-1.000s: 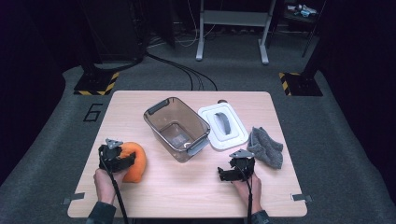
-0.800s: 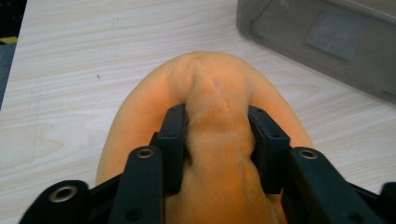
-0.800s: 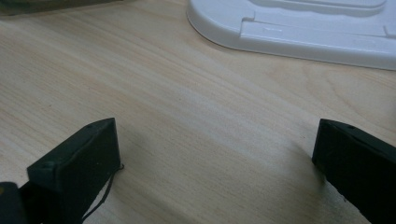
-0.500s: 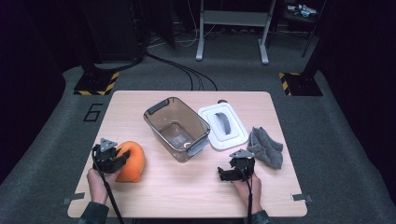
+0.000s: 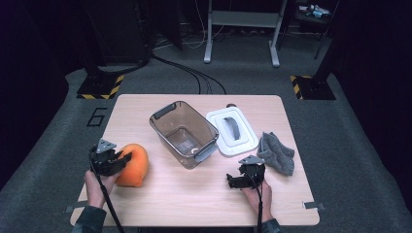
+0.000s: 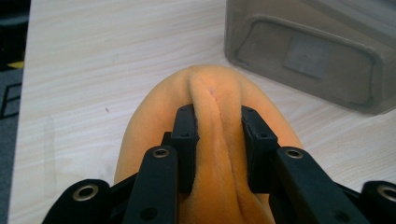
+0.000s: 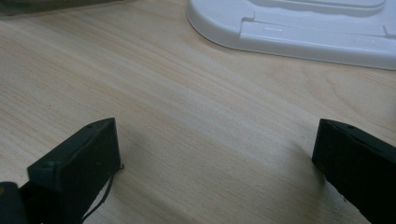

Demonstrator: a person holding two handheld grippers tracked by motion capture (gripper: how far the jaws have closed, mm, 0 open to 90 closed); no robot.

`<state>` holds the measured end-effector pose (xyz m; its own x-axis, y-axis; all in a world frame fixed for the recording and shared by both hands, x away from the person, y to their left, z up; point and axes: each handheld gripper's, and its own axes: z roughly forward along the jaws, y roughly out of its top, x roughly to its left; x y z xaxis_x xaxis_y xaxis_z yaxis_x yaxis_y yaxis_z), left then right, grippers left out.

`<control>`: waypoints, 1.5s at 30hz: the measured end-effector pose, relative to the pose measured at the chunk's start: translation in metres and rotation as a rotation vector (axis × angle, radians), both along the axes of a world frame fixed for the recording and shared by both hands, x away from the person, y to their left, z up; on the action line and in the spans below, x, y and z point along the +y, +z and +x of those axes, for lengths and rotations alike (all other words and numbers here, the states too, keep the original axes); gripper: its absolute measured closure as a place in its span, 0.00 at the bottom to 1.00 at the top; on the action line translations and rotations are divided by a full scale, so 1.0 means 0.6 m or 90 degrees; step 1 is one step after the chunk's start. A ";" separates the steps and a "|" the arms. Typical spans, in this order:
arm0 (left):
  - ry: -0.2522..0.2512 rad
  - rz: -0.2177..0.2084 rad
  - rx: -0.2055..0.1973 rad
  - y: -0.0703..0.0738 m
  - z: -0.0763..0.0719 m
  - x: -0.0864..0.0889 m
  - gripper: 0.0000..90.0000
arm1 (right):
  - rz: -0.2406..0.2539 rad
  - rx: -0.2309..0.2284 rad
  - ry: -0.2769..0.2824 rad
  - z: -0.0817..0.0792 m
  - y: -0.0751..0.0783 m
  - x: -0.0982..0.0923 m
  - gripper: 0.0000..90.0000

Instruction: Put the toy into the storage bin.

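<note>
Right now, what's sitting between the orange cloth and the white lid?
The clear plastic bin stands between the orange cloth and the white lid, uncovered, as the high view shows.

orange soft cloth (image 6: pixel 212 140) | bunched, pinched into ridge | table's near-left

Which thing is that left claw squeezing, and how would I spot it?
Start at the clear plastic tub in the middle of the wooden table, then look toward the near left corner. There the left gripper pinches a soft orange cushion, the table's one brightly coloured thing.
</note>
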<state>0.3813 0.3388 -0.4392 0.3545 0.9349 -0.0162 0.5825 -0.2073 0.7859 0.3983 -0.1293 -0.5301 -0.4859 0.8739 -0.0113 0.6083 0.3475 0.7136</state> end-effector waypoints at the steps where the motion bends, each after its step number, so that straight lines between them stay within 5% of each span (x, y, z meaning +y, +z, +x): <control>1: -0.001 0.001 -0.003 0.003 0.001 0.002 0.79 | 0.005 0.001 -0.005 0.000 0.000 0.001 0.00; 24: -0.060 -0.020 -0.043 0.060 0.048 0.052 0.81 | 0.001 0.000 0.000 0.000 0.000 0.000 0.00; 45: -0.091 -0.007 -0.097 0.140 0.086 0.053 0.82 | 0.005 0.001 -0.005 0.000 0.000 0.001 0.00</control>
